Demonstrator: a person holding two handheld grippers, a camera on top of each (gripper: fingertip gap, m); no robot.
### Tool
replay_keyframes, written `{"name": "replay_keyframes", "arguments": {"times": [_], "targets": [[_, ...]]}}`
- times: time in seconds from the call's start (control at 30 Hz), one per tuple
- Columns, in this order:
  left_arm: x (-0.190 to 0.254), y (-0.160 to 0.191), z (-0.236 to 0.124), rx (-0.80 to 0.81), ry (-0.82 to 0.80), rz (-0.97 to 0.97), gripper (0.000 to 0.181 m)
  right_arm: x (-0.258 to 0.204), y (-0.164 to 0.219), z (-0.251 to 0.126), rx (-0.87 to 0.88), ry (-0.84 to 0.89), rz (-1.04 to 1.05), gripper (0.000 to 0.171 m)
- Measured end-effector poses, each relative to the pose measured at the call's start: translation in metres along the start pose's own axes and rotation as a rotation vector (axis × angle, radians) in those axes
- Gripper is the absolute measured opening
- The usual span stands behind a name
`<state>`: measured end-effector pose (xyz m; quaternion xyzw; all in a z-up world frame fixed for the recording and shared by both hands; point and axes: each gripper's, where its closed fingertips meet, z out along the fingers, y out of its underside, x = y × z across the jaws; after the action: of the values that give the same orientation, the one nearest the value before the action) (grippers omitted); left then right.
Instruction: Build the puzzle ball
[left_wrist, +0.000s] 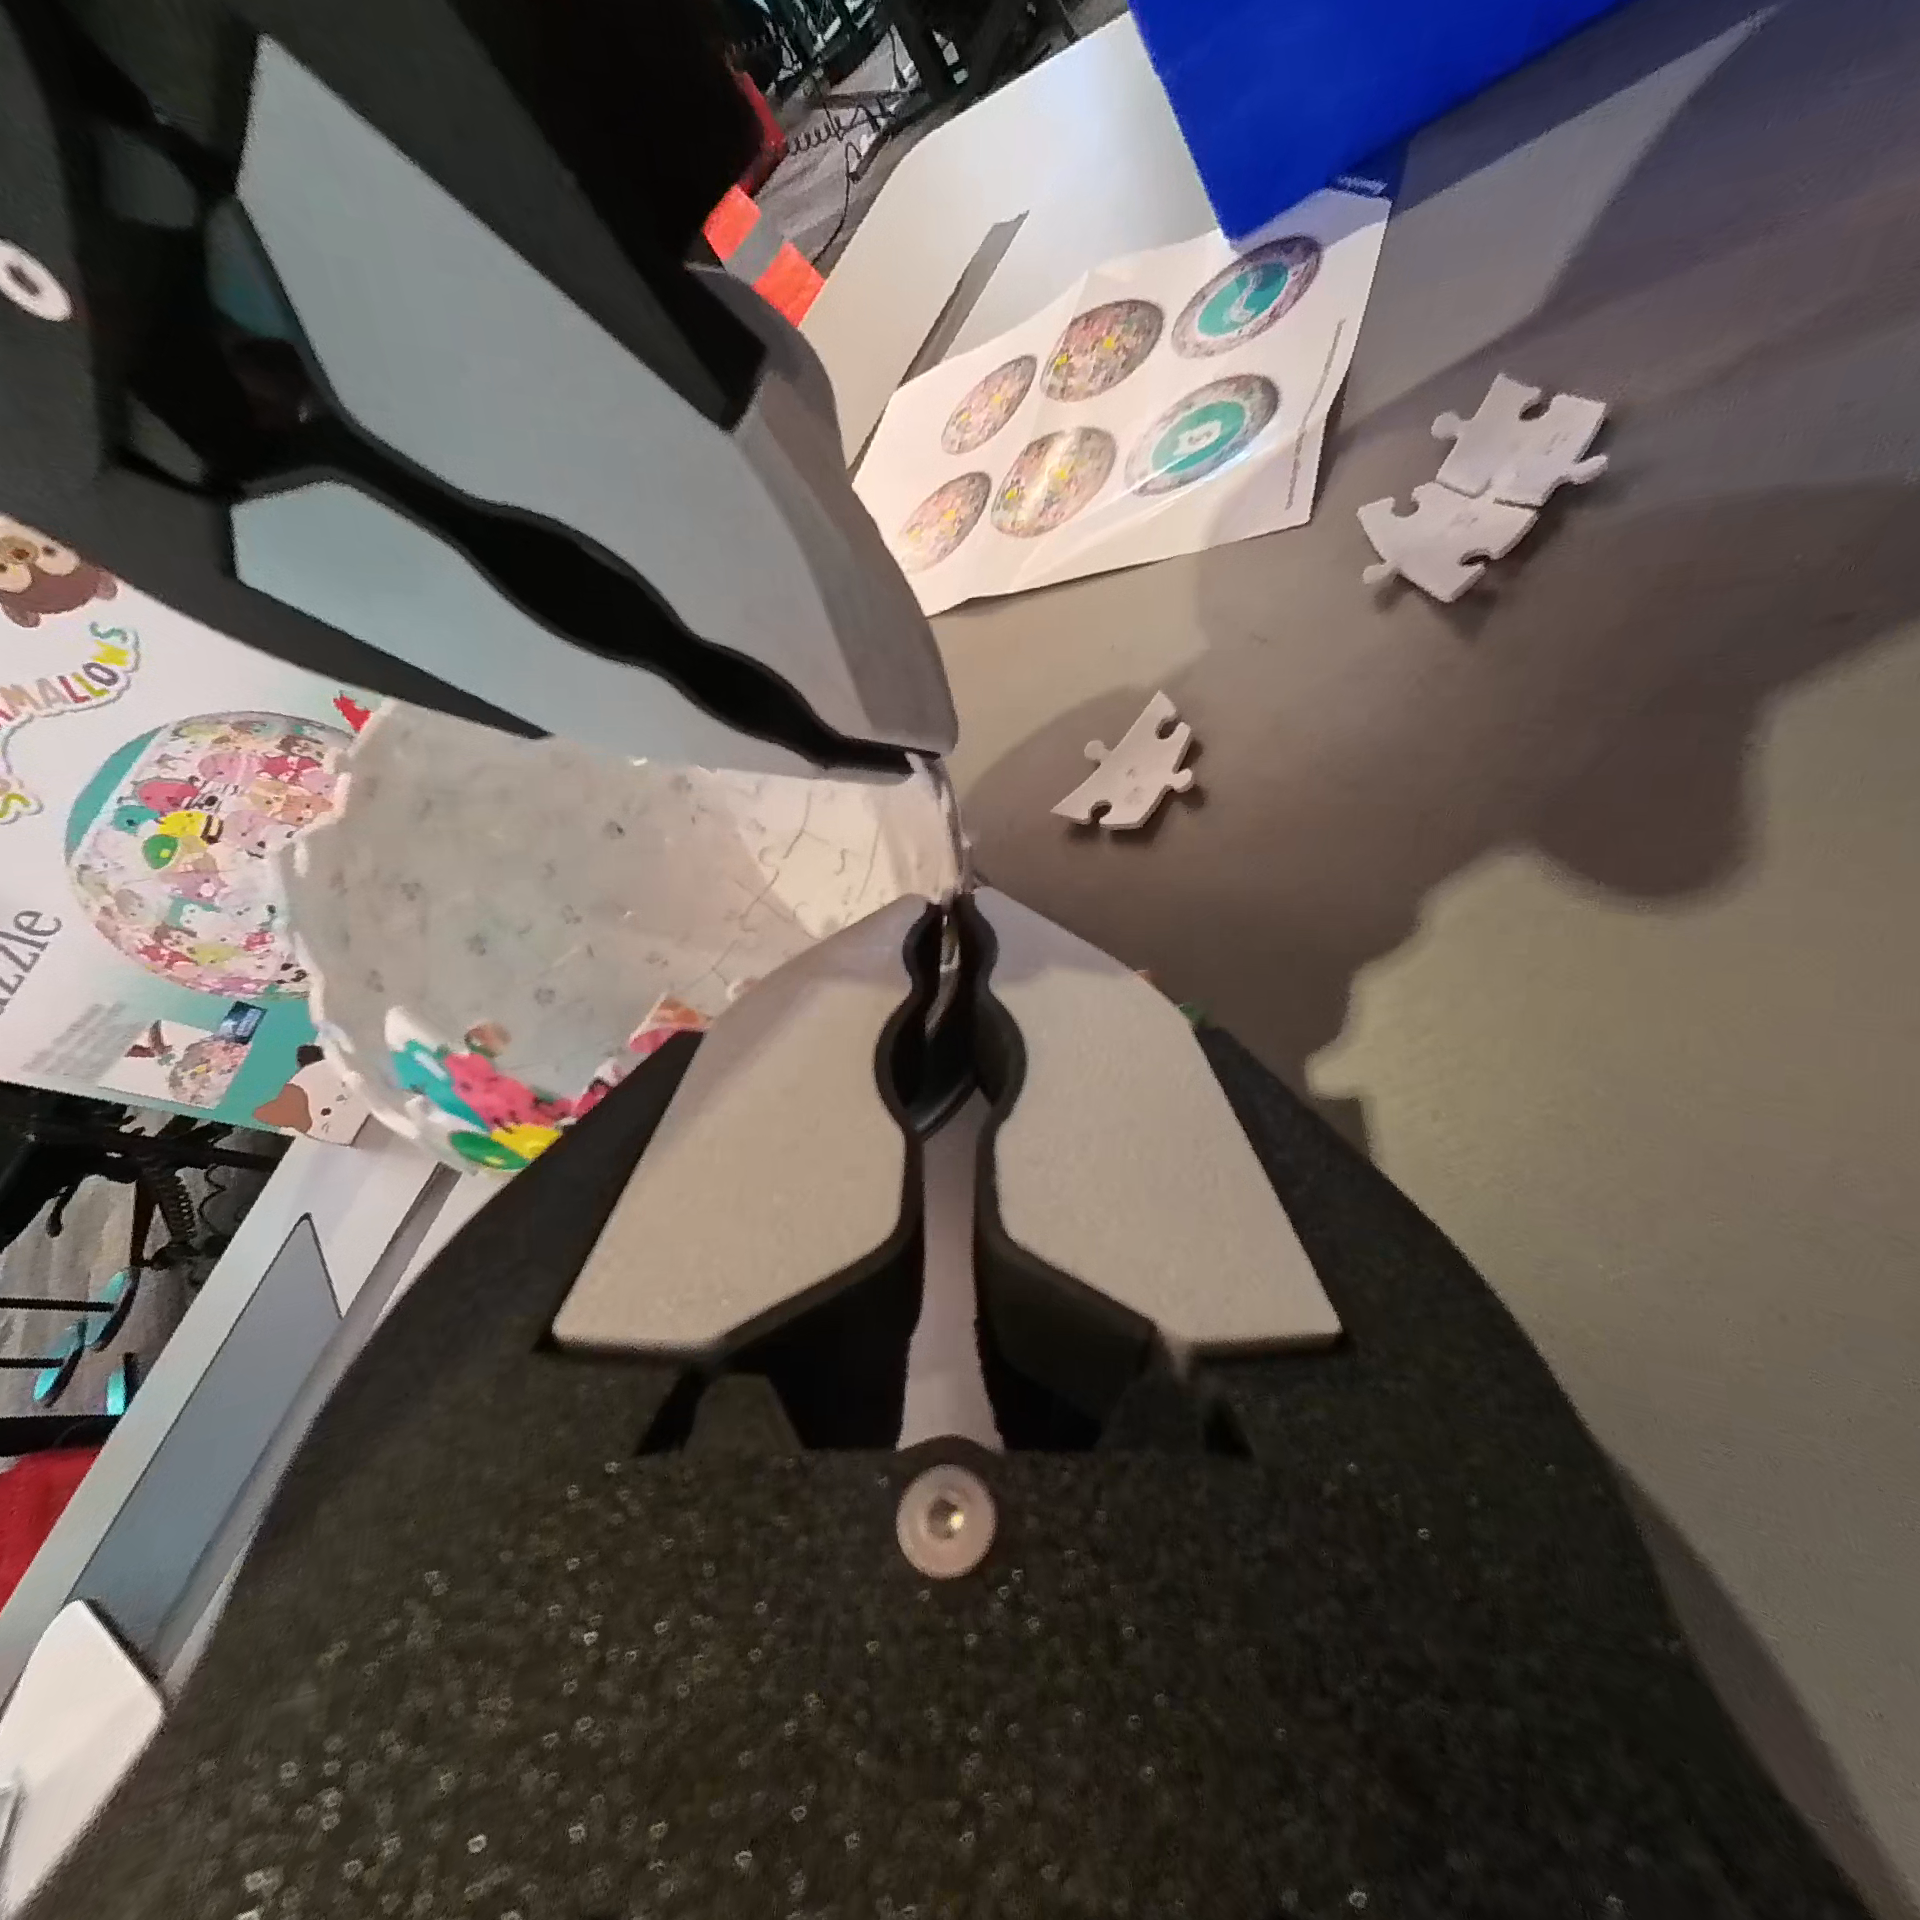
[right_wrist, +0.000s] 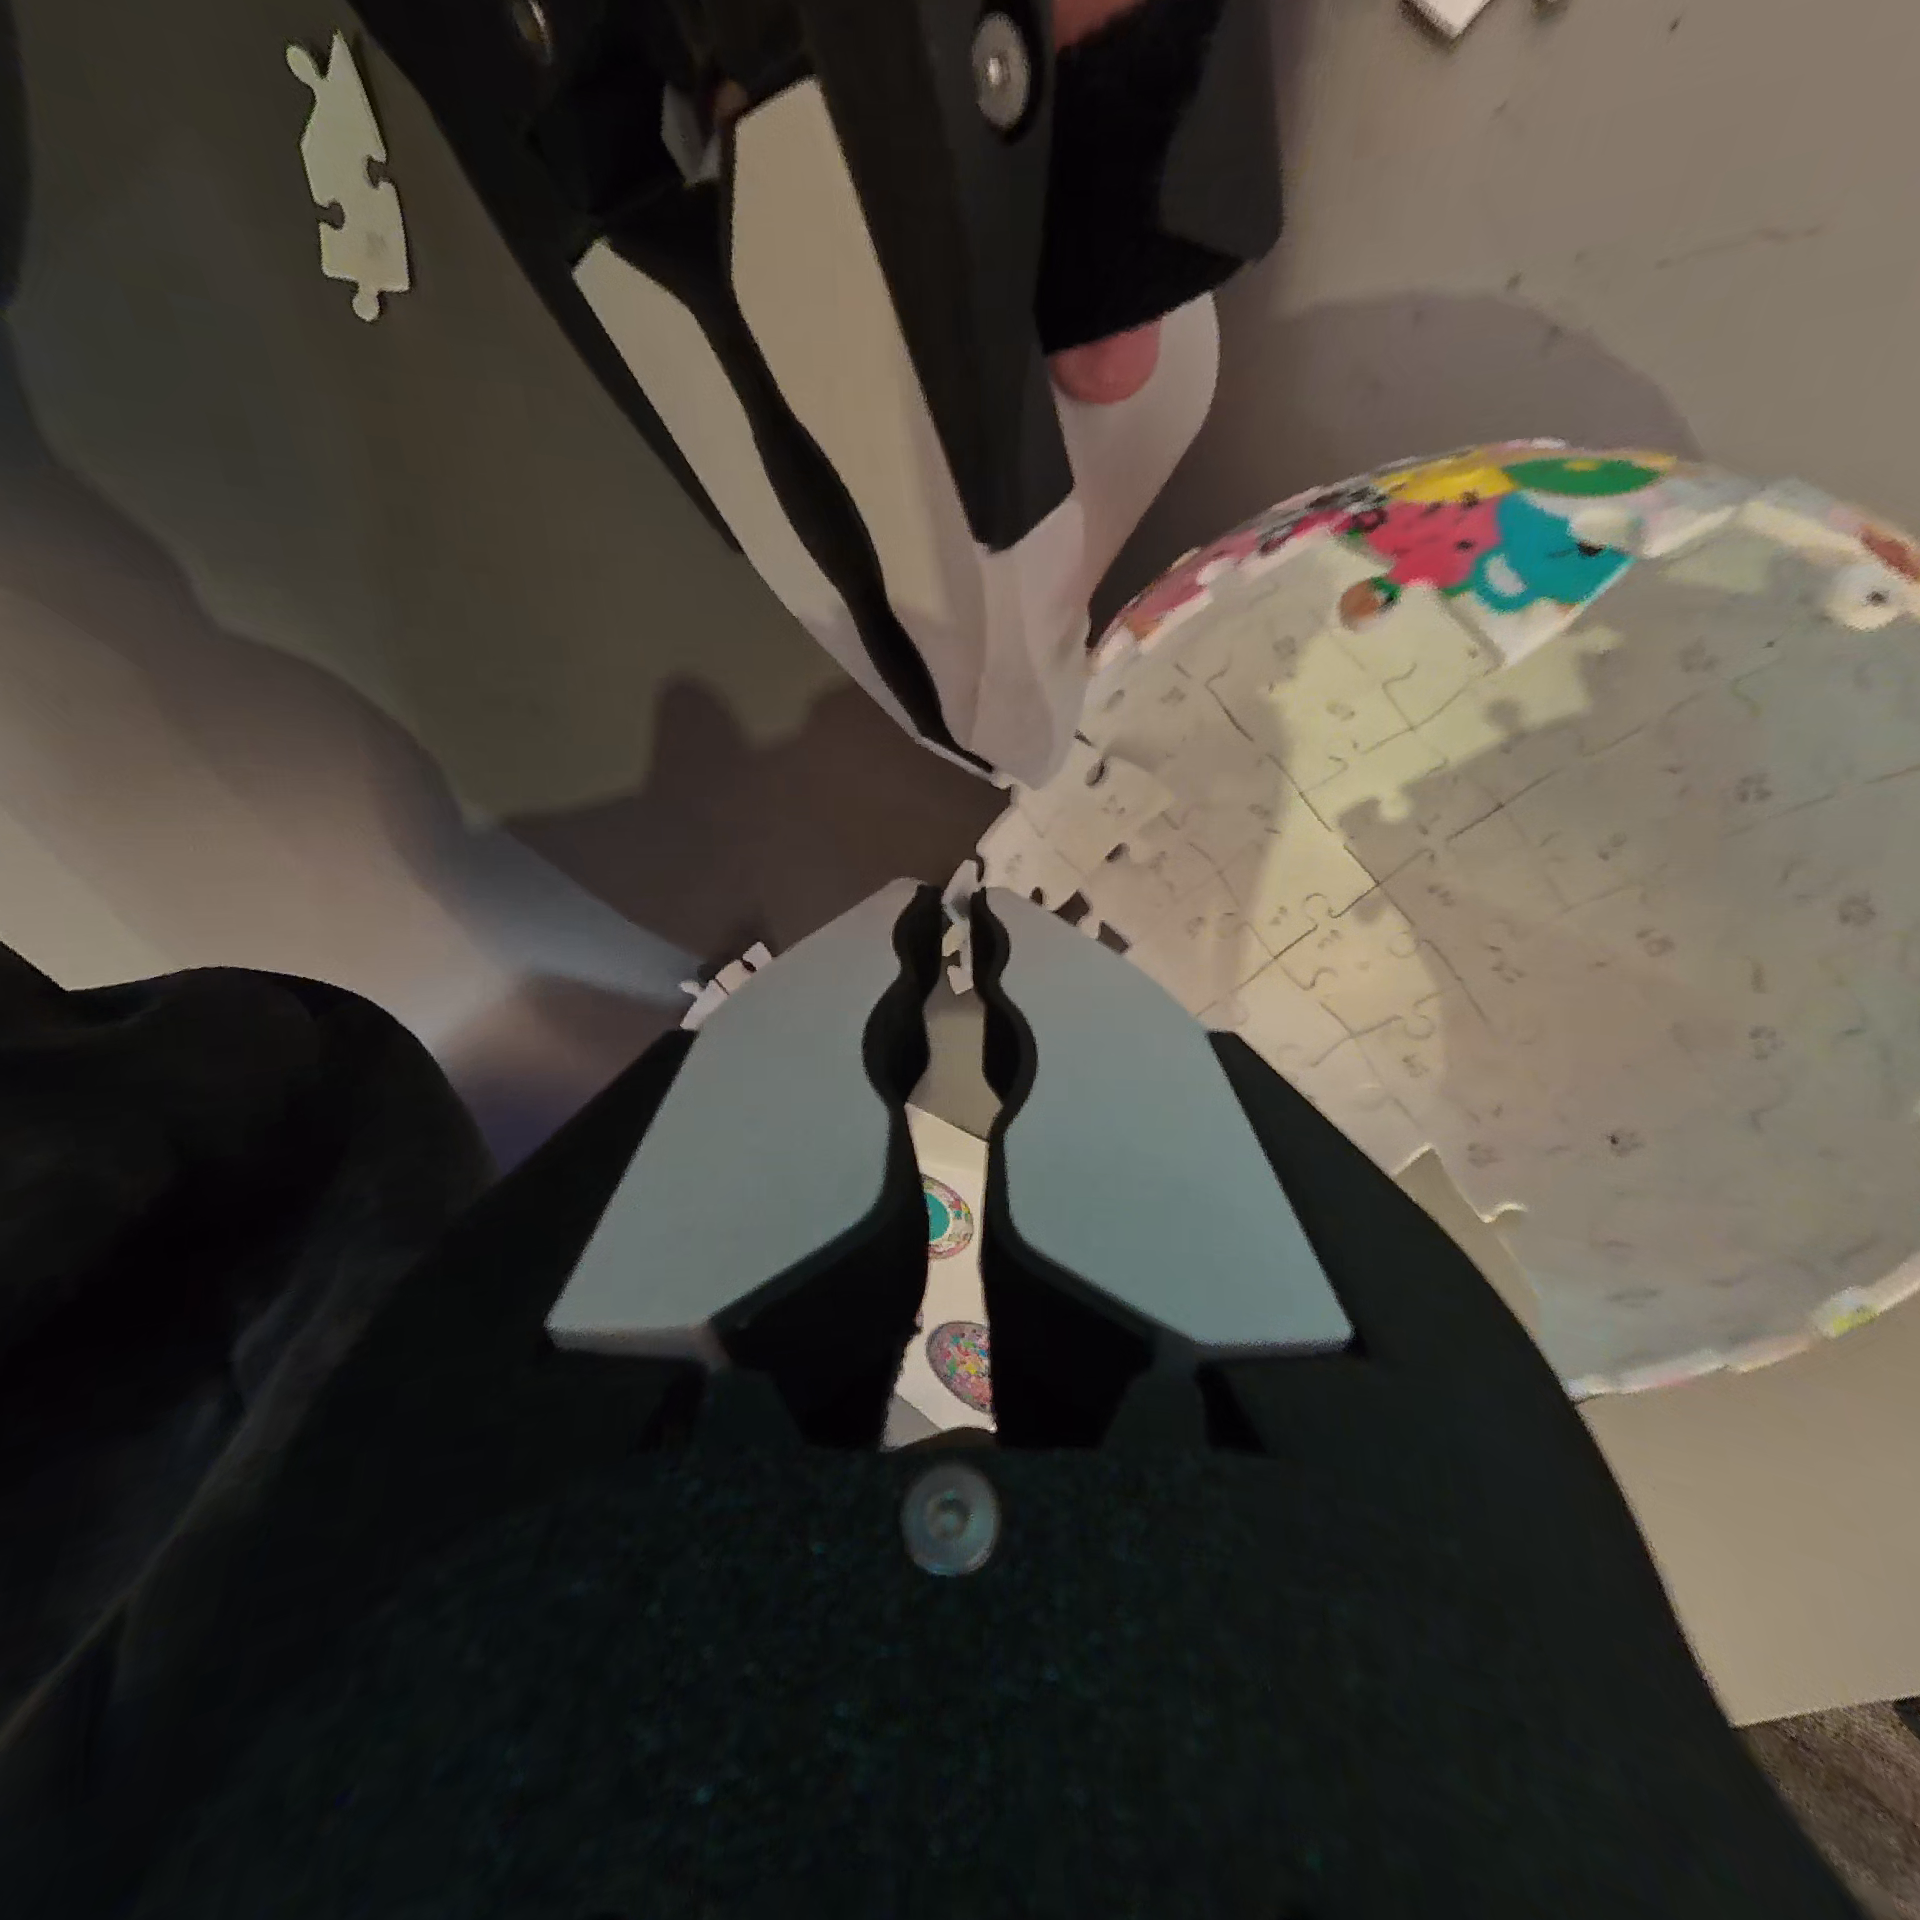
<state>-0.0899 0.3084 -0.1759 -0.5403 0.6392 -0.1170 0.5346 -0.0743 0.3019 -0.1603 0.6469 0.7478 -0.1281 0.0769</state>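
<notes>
White, thin-walled half-built puzzle ball shell hangs ahead of both tools, looking light but fragile. Left tool pinches its rim; right tool clenches a rim piece. Grip edges gently.

Half-built puzzle ball, white inside showing, loose pieces on table

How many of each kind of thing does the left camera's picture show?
Grippers: 2, the left gripper and the right gripper
Part-built puzzle ball: 1
Loose puzzle bits: 2, a single piece and a joined cluster
Picture sheet: 1
Puzzle box: 1
Blue box: 1
Total: 8
</notes>
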Motion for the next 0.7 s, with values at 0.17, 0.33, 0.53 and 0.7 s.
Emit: {"name": "replay_keyframes", "arguments": {"times": [0.17, 0.33, 0.53, 0.7], "targets": [[-0.001, -0.001, -0.001, 0.006, -0.009, 0.006, 0.003, -0.003, -0.001, 0.000, -0.005, -0.020, 0.008, 0.004], [-0.002, -0.002, -0.001, 0.011, -0.025, 0.016, 0.005, 0.001, -0.001, -0.003, 0.001, -0.047, 0.031, 0.003], [-0.001, -0.002, 0.000, -0.002, -0.022, 0.006, 0.010, 0.003, -0.002, -0.002, 0.009, -0.075, 0.013, 0.003], [-0.004, -0.013, -0.008, 0.029, -0.049, 0.003, 0.003, 0.005, -0.003, -0.003, 0.023, -0.084, -0.007, 0.002]]}}
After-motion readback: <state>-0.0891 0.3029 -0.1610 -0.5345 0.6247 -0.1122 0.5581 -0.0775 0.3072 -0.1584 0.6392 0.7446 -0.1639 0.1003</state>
